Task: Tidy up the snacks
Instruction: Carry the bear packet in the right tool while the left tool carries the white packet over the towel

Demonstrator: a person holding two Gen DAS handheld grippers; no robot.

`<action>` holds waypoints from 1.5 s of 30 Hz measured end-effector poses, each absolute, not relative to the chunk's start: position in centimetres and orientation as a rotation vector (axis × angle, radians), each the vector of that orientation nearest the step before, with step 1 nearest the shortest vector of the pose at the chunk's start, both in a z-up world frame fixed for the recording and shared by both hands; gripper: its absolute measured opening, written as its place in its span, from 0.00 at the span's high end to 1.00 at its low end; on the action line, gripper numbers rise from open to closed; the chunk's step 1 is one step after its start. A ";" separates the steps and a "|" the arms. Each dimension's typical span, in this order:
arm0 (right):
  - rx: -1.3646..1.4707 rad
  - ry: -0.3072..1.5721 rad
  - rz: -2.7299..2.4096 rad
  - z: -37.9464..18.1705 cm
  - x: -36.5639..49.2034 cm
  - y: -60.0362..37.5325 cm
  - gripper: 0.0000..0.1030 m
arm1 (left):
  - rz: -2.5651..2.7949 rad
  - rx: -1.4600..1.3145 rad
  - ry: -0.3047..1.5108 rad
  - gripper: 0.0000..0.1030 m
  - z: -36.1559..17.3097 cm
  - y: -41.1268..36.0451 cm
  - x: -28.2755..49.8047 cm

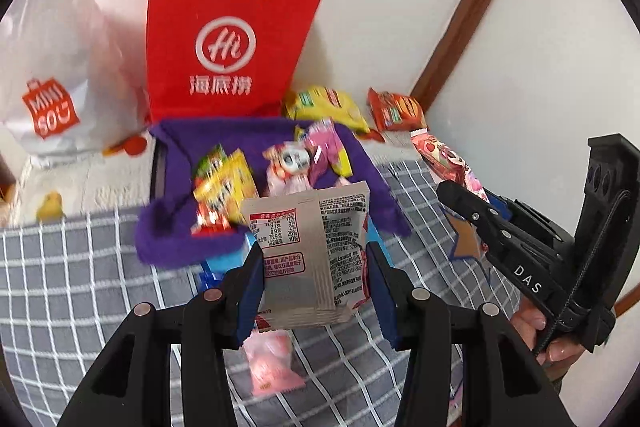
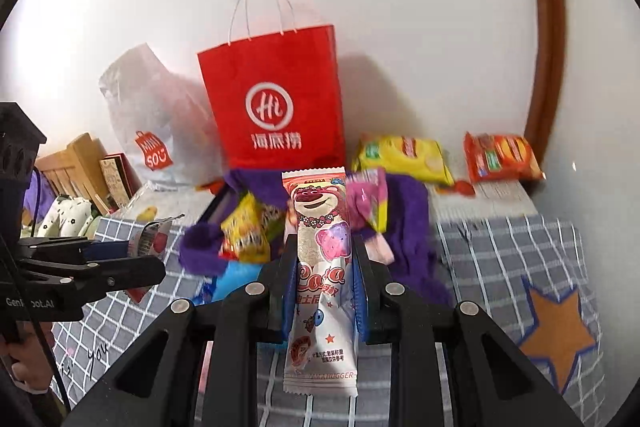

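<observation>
Right up close, between the blue pads of my left tongs [image 1: 316,279], sits a grey snack packet [image 1: 308,251] with tiny writing on its back. My left tongs are only a little bit open, just as wide as the packet, and the pads press on both its sides. My right tongs [image 2: 320,291] are squeezed tight on a long, thin bear snack [image 2: 320,267] with a pink bear on the front. Both snacks hang in the air above the checked blanket [image 1: 80,267]. Just past them is the purple fuzzy box [image 1: 184,143], and it already has other snacks in it, like a yellow packet [image 1: 224,191] and a pink one [image 1: 324,147]. I think I am at the carrying step: both snacks are picked up and need to go into the purple box. Next I should move each snack over the box, lower it a little, and open up to let it drop in. A pink snack [image 1: 272,363] lies on the blanket under my left tongs, and a yellow bag [image 2: 404,157] and an orange bag [image 2: 502,157] wait by the wall, near the red paper bag [image 2: 276,99].
</observation>
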State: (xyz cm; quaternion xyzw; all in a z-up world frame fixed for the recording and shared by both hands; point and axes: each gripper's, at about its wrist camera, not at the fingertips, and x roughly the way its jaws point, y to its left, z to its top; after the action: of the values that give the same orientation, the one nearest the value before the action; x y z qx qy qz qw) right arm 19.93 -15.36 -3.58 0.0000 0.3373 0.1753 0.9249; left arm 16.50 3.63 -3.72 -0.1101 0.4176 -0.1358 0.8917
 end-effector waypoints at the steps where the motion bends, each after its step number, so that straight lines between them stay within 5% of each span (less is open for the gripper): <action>1: 0.001 0.694 0.364 -3.4 20.4 -15.2 0.77 | -0.277 -0.229 0.863 0.55 -3.4 3.9 17.1; 22: 0.028 0.752 0.406 -5.4 34.0 -10.9 0.77 | -0.216 -0.289 0.878 0.55 -5.3 7.4 30.5; 45: -0.069 0.956 0.399 -12.4 37.6 -10.0 0.77 | -0.206 -0.325 0.944 0.55 -9.1 8.3 32.5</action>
State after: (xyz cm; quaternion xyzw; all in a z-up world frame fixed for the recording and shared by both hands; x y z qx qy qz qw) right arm 37.57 -9.96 -12.42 -0.0328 0.4569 0.1906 0.8682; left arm 32.53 8.31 -9.15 -0.1554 0.4517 -0.0986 0.8730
